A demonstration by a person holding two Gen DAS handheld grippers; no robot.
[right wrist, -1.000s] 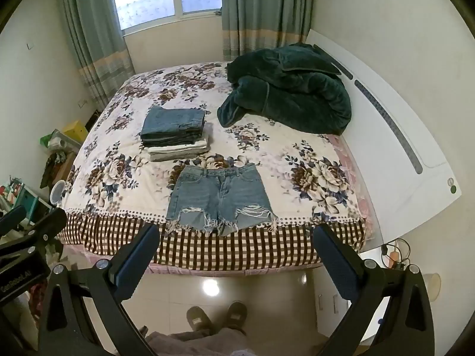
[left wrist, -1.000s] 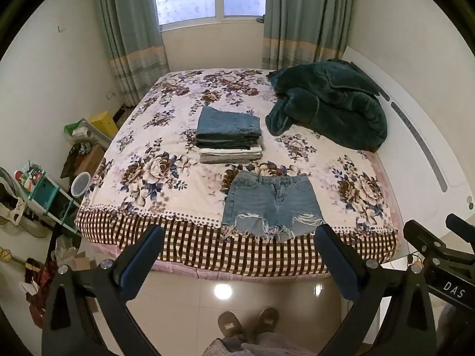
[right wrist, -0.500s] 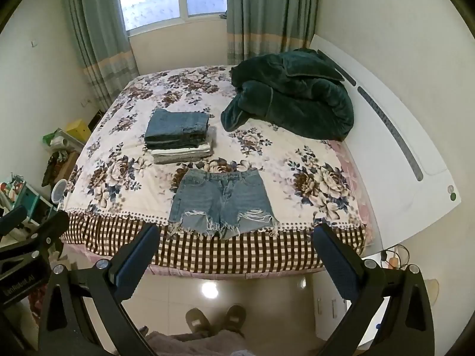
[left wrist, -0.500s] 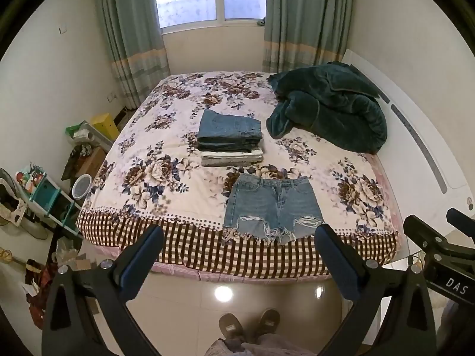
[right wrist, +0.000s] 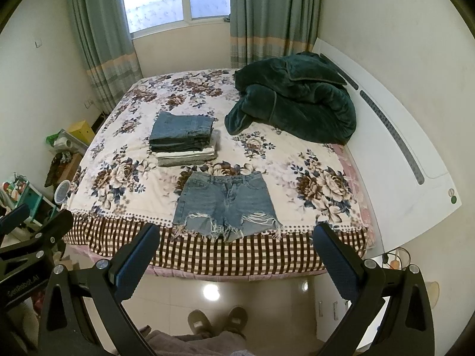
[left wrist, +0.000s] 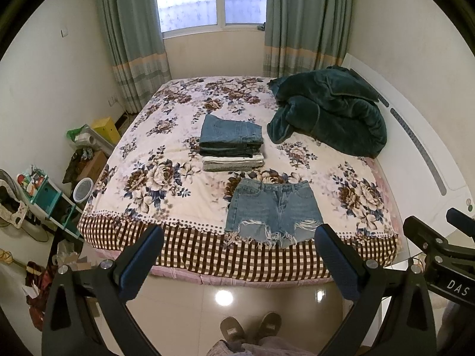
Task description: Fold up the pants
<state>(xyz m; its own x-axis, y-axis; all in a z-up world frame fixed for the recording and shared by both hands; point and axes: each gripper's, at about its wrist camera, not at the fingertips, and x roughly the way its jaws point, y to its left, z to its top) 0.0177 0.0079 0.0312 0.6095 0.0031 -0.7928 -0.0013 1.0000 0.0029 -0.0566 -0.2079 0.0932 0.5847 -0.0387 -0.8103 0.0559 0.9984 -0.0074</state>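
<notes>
both tongs, left (left wrist: 237,255) and right (right wrist: 236,253), wide apart, empty, well short of denim shorts (left wrist: 274,212).

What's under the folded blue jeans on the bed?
Under the folded jeans you can see more folded clothes: dark denim layers, then a white piece and a grey one at the bottom. How many pieces are there is hidden inside the pile.

Bed (left wrist: 166,178) ahead of me, floral cover, checked hem at its near edge. Denim shorts (left wrist: 274,212) lie flat on it, frayed legs at that hem. Just behind the shorts: stack of folded clothes (left wrist: 231,144). Behind and right of the shorts: crumpled dark green blanket (left wrist: 329,115).
</notes>
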